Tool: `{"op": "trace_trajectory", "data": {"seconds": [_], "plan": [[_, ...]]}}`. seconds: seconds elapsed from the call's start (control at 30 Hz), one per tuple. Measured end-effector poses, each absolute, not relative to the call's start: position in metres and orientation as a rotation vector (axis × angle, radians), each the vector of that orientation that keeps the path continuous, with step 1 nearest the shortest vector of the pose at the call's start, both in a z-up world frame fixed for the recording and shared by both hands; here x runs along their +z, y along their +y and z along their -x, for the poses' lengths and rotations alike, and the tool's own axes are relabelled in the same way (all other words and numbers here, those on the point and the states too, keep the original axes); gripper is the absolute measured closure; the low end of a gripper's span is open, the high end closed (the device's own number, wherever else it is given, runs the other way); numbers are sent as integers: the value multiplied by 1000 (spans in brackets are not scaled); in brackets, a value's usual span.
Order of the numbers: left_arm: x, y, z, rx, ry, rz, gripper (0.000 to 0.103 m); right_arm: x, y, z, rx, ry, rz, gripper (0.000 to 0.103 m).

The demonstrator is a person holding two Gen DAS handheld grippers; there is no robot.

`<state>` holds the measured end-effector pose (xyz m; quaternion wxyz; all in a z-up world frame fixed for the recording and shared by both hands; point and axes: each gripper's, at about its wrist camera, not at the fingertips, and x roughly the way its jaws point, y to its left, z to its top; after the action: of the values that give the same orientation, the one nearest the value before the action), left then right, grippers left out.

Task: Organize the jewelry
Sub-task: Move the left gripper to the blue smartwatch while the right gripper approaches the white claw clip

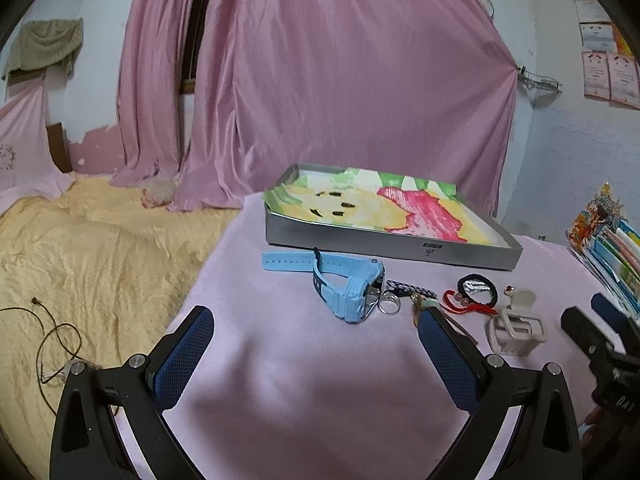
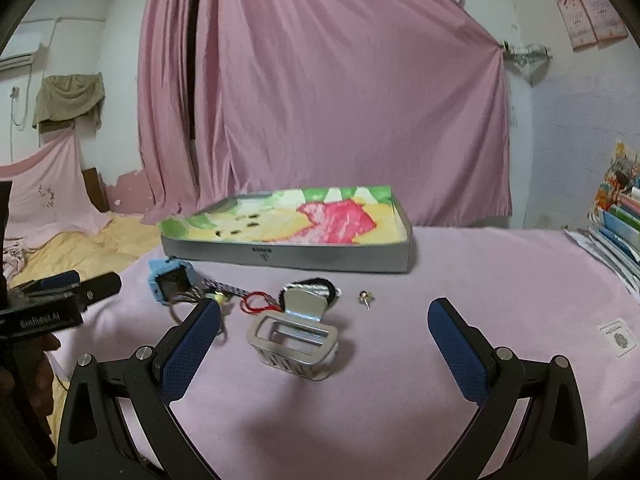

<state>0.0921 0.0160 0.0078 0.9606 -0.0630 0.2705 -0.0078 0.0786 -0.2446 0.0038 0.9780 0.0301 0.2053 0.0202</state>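
Near the table's (image 2: 480, 264) middle, below the tray (image 2: 288, 254), both grippers (image 1: 316, 344) (image 2: 324, 328) gape wide and empty; crowded clip (image 2: 294, 344), cords (image 2: 256, 303) and watch (image 1: 352, 292) risk snagging together.

Shallow silver tray (image 1: 384, 250) with a painted paper lining, at 12 o'clock on the pink surface (image 1: 300, 360). Before it, a row: blue watch (image 1: 352, 288) on its side, ring (image 1: 389, 304), red cord (image 1: 460, 304), black hair tie (image 1: 478, 288), white claw clip (image 2: 294, 338), small earring (image 2: 365, 298).

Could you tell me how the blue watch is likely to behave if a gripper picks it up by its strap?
The blue watch would probably droop: its strap looks soft and lies loosely bent. The chunky case likely hangs lowest. It touches the ring and might nudge it.
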Motion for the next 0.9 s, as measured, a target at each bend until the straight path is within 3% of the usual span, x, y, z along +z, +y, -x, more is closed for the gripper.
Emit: {"op": "trace_trajectory", "data": {"seconds": [0.5,0.73,0.9], "plan": [[0,12,-156,-90,732,125,1,-11,-242,-128,76,643,-110,1],[-7,9,-175,-122,795,119,23,-21,-233,-140,115,706,-117,2],[-13,5,-184,-146,835,124,38,-24,-232,-144,132,741,-128,14]]}}
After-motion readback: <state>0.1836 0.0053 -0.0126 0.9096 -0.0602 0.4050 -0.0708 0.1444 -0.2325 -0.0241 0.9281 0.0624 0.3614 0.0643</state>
